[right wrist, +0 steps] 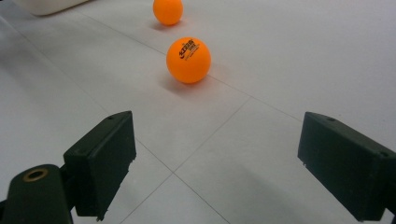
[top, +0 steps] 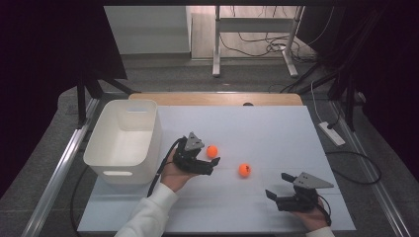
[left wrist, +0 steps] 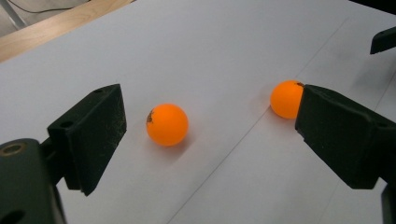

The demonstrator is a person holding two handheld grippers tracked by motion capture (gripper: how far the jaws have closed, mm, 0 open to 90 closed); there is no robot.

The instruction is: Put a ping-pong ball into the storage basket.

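Black jaws rise at the bottom of both gripper views, and between ours on the left sits one ball on the white tabletop. Our left gripper is spread wide around that ball, clenching nothing; in the high view the ball lies near the middle of the tabletop, just right of the bin, which sits by the left edge.

What worries us first is the roll. A ball this light and round will, we judge, skitter off if one jaw touches before the other, and the ball looks closer to one jaw than the other in the left gripper view. Closing off-centre could squirt it forward toward the far edge, or sideways into the second ball, scattering both. A pinch above the ball's middle could also pop it out downward.

Our left hand comes in from the near edge, sleeve angled up and right, gripper pointing right.

Further right, the second ball rests alone, well apart from any jaw. Our right gripper hangs near the near right corner, released and wide, aimed left toward that ball; it holds nothing. If it sweeps in low, we think it could knock that ball toward the left one.
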